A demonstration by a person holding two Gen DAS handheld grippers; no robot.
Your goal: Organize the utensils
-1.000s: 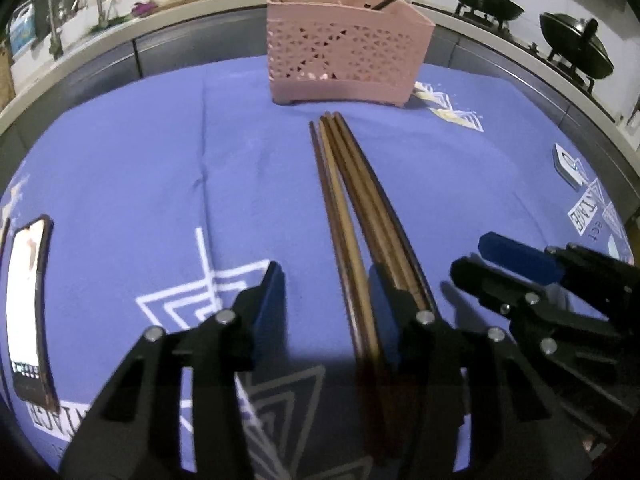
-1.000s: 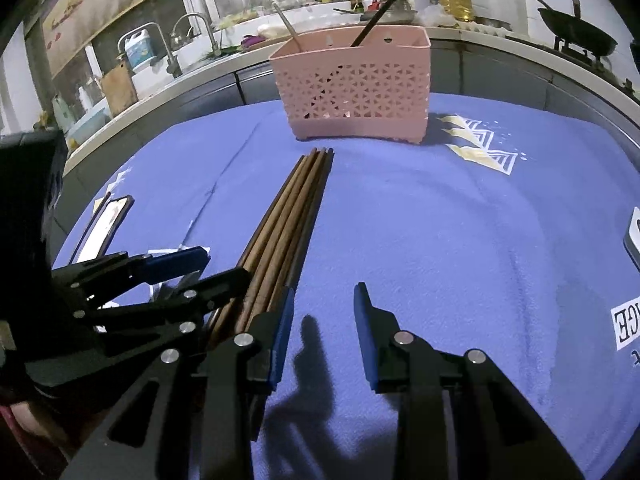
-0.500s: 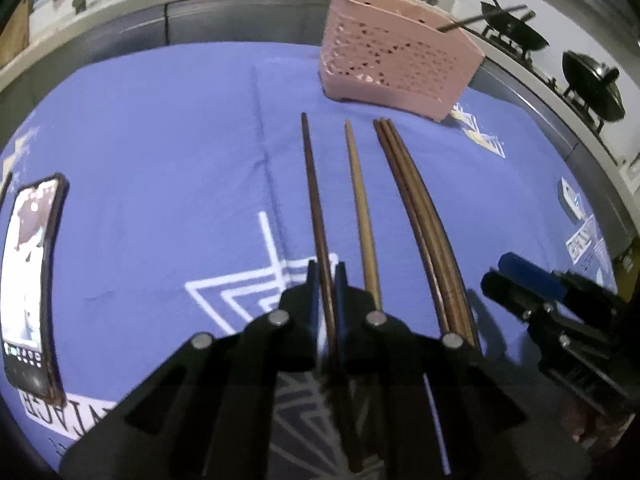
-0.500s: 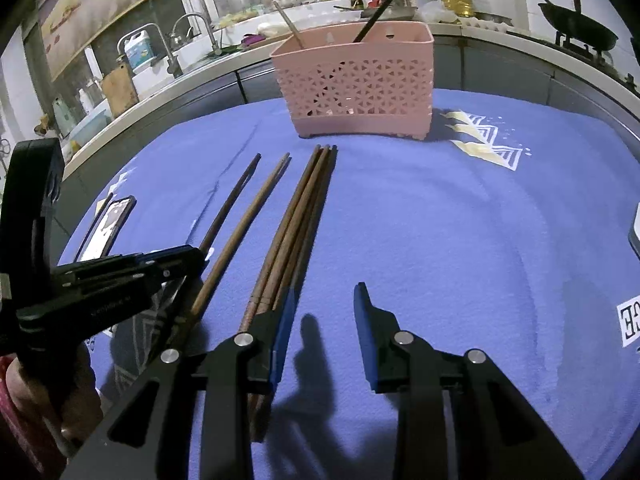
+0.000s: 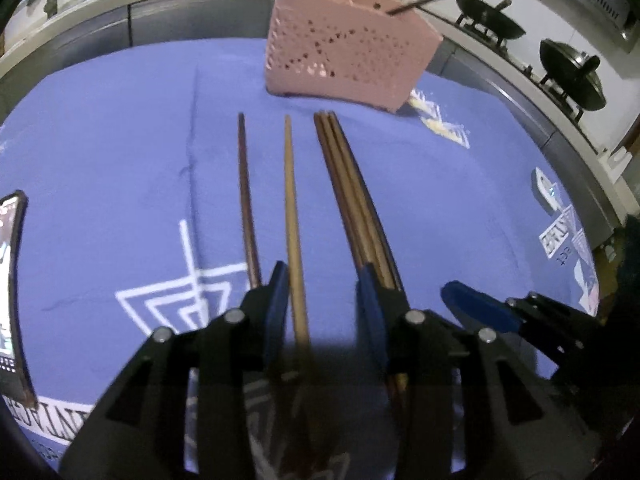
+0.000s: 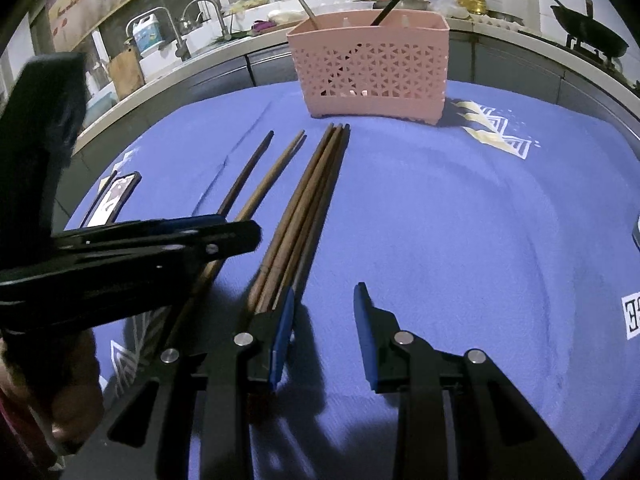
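Note:
Several wooden chopsticks lie on the blue cloth (image 5: 440, 208) in front of a pink perforated utensil basket (image 5: 348, 52). A dark chopstick (image 5: 246, 200) and a light chopstick (image 5: 294, 240) lie apart to the left of the bundle (image 5: 352, 200). My left gripper (image 5: 324, 300) straddles the light chopstick; its jaws are opening and the pads do not press on it. My right gripper (image 6: 324, 320) stands open over bare cloth, its left finger beside the bundle (image 6: 304, 216). The left gripper (image 6: 232, 232) shows from the side there. The basket (image 6: 372, 60) holds a few utensils.
A phone (image 5: 10, 280) lies at the cloth's left edge. A small white object (image 5: 544, 192) and printed labels sit at the right edge. Behind the counter rim are two woks (image 5: 572, 76) on a stove, and a sink with taps (image 6: 200, 20).
The single bundle has been split: the left gripper shut on the dark chopstick and drew two to the left. It has since opened and shifted right over the light one. The right gripper stayed still.

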